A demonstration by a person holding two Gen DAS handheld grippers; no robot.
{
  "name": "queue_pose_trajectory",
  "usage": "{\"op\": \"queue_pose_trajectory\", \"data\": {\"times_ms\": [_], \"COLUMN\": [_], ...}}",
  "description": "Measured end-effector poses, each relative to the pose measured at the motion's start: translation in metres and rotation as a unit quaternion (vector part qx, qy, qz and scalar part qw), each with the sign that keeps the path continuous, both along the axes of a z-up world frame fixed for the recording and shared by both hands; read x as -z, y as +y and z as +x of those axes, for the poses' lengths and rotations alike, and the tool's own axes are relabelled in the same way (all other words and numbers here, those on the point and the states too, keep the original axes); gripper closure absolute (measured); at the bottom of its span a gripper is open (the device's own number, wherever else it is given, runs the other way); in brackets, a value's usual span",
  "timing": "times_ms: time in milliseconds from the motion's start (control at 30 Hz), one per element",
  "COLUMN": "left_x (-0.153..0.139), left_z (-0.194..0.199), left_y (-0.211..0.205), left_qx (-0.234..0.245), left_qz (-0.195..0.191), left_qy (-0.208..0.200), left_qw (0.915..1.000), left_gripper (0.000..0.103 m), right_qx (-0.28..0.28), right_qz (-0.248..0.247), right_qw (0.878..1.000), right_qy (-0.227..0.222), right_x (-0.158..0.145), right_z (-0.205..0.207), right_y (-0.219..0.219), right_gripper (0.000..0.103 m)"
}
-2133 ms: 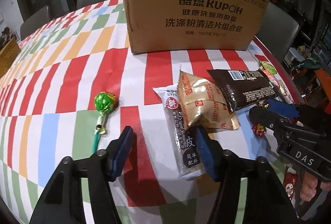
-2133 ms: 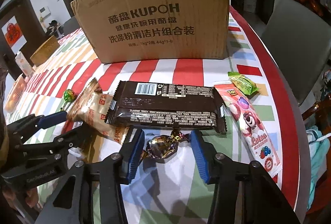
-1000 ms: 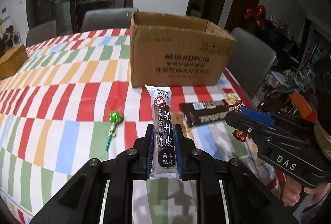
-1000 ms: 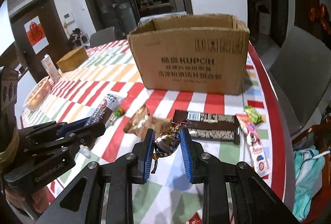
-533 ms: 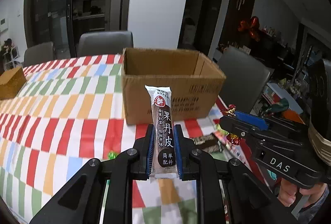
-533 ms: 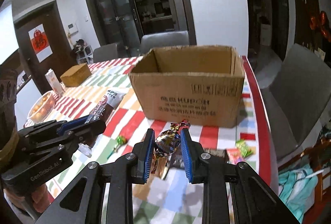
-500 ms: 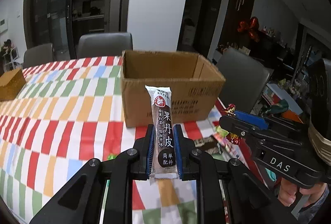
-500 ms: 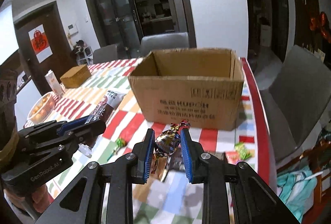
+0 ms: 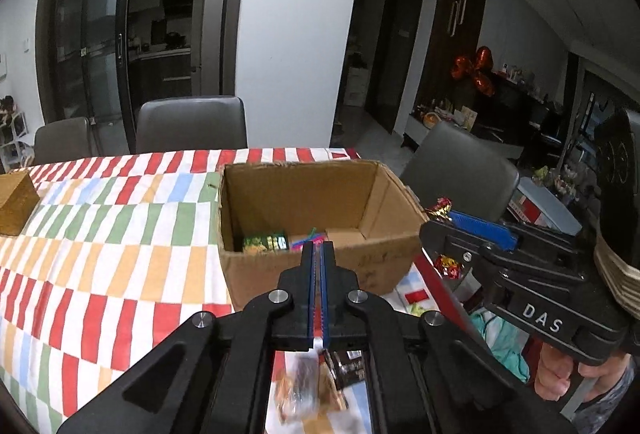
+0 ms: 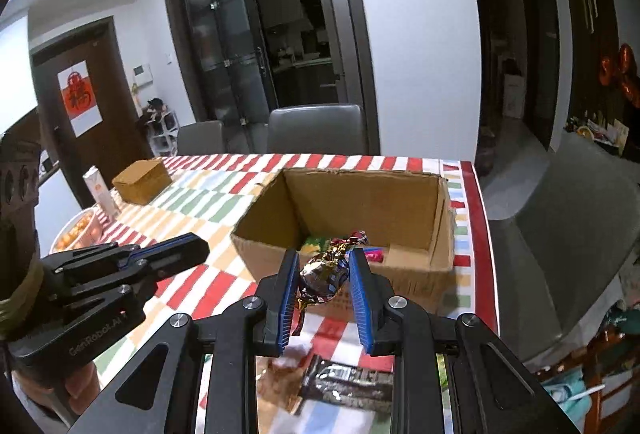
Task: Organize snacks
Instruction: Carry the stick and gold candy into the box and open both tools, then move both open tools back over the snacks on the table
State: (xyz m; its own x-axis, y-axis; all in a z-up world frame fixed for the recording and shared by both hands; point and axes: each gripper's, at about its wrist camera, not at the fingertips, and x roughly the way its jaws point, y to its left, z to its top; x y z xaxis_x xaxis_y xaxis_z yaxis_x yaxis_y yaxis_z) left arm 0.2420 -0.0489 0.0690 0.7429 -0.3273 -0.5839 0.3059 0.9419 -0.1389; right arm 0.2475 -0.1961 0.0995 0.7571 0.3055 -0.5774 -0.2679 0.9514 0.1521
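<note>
The left gripper (image 9: 317, 254) no longer shows the fruit-leather bar that stood upright between its fingers half a second ago; the fingers are now pressed together with nothing visible between them, their tips at the near wall of the cardboard box (image 9: 320, 274); wrapped snacks (image 9: 266, 242) lie inside it; the right gripper (image 10: 325, 268) keeps its fingers closed on the foil-wrapped candy (image 10: 322, 276), now raised before the box's open top; a dark chocolate packet (image 10: 346, 382) lies on the striped bench (image 9: 100, 234).

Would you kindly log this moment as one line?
left gripper: shut | right gripper: shut on foil candy | cardboard box: open, snacks inside
</note>
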Motion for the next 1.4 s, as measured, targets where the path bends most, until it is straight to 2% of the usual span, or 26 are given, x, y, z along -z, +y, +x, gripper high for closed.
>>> {"op": "queue_pose_trajectory", "data": {"times_ms": [367, 633, 667, 700, 733, 767, 800, 967, 1033, 1200, 1400], "left_x": [-0.005, -0.005, -0.004, -0.004, -0.003, -0.002, -0.002, 0.003, 0.004, 0.008, 0.019], "left_z": [0.039, 0.070, 0.073, 0.076, 0.078, 0.079, 0.079, 0.066, 0.059, 0.034, 0.013], "left_y": [-0.010, -0.009, -0.007, -0.006, -0.004, -0.001, 0.002, 0.015, 0.019, 0.028, 0.041], "left_qx": [0.014, 0.011, 0.009, 0.007, 0.004, 0.000, -0.003, -0.011, -0.013, -0.010, -0.012], "left_qz": [0.039, 0.050, 0.052, 0.053, 0.053, 0.053, 0.053, 0.062, 0.068, 0.082, 0.107], "left_qy": [0.005, 0.013, 0.015, 0.017, 0.020, 0.023, 0.024, 0.021, 0.020, 0.013, 0.011], "left_qw": [0.9991, 0.9986, 0.9985, 0.9984, 0.9984, 0.9983, 0.9983, 0.9978, 0.9974, 0.9965, 0.9941], "left_gripper": [0.099, 0.098, 0.096, 0.086, 0.072, 0.068, 0.067, 0.063, 0.058, 0.056, 0.056], "right_qx": [-0.004, -0.002, -0.001, 0.003, 0.007, 0.013, 0.019, 0.018, 0.013, 0.007, -0.009], "right_qz": [-0.002, -0.017, -0.018, -0.017, -0.017, -0.019, -0.020, -0.029, -0.034, -0.031, -0.037], "right_qw": [1.000, 1.000, 1.000, 1.000, 1.000, 1.000, 1.000, 0.999, 0.999, 0.999, 0.999], "right_qy": [0.001, 0.009, 0.011, 0.009, 0.006, 0.009, 0.010, 0.001, 0.000, 0.000, 0.019], "right_x": [0.002, 0.009, 0.010, 0.010, 0.010, 0.011, 0.011, 0.010, 0.009, 0.013, 0.031], "right_z": [0.036, 0.072, 0.076, 0.081, 0.083, 0.086, 0.088, 0.077, 0.072, 0.048, 0.020], "right_y": [0.003, 0.006, 0.007, 0.007, 0.008, 0.008, 0.008, 0.015, 0.021, 0.030, 0.047], "right_gripper": [0.076, 0.076, 0.076, 0.076, 0.069, 0.054, 0.051, 0.051, 0.051, 0.051, 0.051]}}
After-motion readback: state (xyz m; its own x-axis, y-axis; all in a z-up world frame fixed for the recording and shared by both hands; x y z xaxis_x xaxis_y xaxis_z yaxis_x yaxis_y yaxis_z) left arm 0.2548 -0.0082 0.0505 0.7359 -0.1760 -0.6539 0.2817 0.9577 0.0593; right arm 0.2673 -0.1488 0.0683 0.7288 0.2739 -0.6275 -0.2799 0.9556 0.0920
